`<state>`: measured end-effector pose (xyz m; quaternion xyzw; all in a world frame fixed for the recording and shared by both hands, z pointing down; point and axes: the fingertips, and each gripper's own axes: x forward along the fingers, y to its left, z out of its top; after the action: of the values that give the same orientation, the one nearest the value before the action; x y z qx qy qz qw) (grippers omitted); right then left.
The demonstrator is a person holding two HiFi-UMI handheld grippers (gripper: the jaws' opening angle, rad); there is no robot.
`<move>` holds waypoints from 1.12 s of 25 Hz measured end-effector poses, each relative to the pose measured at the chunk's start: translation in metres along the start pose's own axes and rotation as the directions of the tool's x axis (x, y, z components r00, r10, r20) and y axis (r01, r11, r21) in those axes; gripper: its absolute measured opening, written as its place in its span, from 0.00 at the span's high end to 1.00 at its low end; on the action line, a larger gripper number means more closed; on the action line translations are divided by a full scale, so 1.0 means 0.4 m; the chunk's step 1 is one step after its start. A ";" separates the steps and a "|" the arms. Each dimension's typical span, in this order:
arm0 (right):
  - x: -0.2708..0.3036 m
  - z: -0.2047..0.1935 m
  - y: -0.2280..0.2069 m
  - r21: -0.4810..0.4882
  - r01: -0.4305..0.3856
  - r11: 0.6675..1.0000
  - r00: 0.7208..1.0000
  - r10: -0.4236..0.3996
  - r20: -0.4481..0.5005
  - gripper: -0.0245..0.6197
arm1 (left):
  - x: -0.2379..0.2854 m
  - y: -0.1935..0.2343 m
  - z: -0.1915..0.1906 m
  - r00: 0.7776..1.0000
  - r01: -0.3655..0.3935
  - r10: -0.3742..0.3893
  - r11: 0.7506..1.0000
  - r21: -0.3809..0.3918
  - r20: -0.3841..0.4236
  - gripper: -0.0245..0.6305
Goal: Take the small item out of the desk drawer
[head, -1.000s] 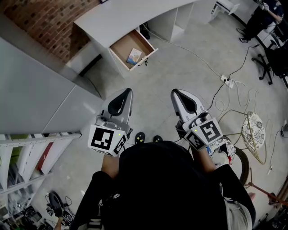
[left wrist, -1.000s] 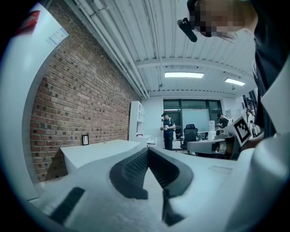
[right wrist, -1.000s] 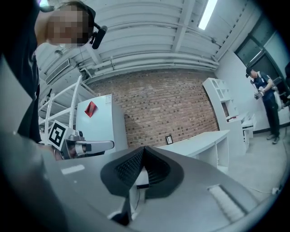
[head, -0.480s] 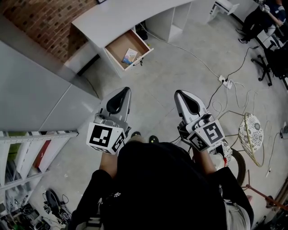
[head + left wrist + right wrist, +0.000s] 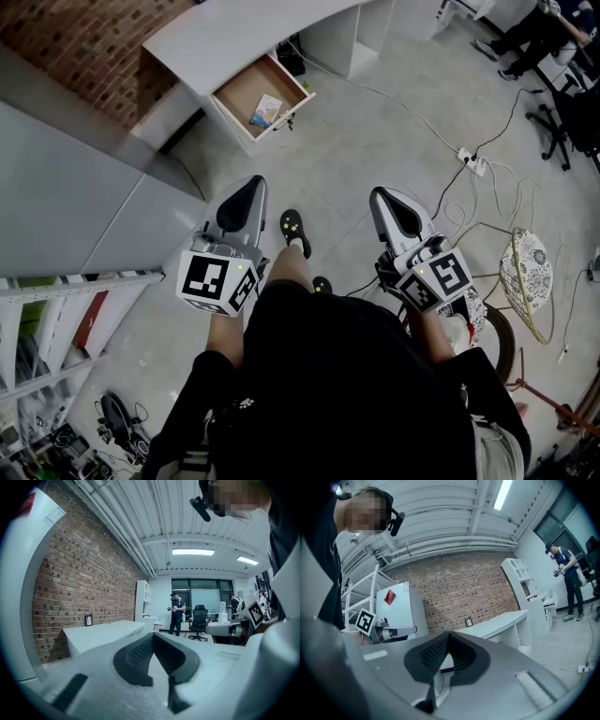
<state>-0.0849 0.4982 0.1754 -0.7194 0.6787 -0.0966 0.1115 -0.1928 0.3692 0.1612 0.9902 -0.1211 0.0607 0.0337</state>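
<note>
Standing on the concrete floor, well back from the white counter, a person in black holds one hand-held gripper out in front on each side, both roughly level. The left hand-held gripper has its jaws pressed together, and its own view shows the dark ribbed pads meeting at the tip with nothing between them. The right hand-held gripper is the same: jaws together, pads touching, nothing held. The two sit well apart from each other, with the person's shoe stepping out on the floor between them.

Over at the counter, the drawer stands pulled out, its brown bottom bare on one side. The small item, a flat, colourful packet, lies inside toward the drawer's front end, far from both tips. A brick wall runs behind the counter. Off to the person's right, a power strip lies on the floor with cables trailing from it.
</note>
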 end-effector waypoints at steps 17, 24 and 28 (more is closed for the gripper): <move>0.278 0.036 -0.215 -0.019 0.068 0.998 0.997 -0.068 -0.022 0.95 | 0.292 0.275 0.009 1.000 -0.005 0.005 1.000 -0.029 0.002 0.97; 0.464 0.061 -0.279 -0.030 0.030 0.999 0.998 -0.031 -0.050 0.95 | 0.415 0.425 0.021 1.000 -0.025 0.024 0.999 -0.039 -0.020 0.96; 0.583 0.066 -0.307 -0.032 0.004 0.999 0.998 -0.007 -0.069 0.95 | 0.469 0.512 0.012 0.999 -0.035 0.032 0.998 -0.059 -0.043 0.96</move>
<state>0.0540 0.2728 0.1833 -0.7191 0.6817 -0.1110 0.0762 -0.0615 0.1263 0.1911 0.9851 -0.1387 0.0785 0.0648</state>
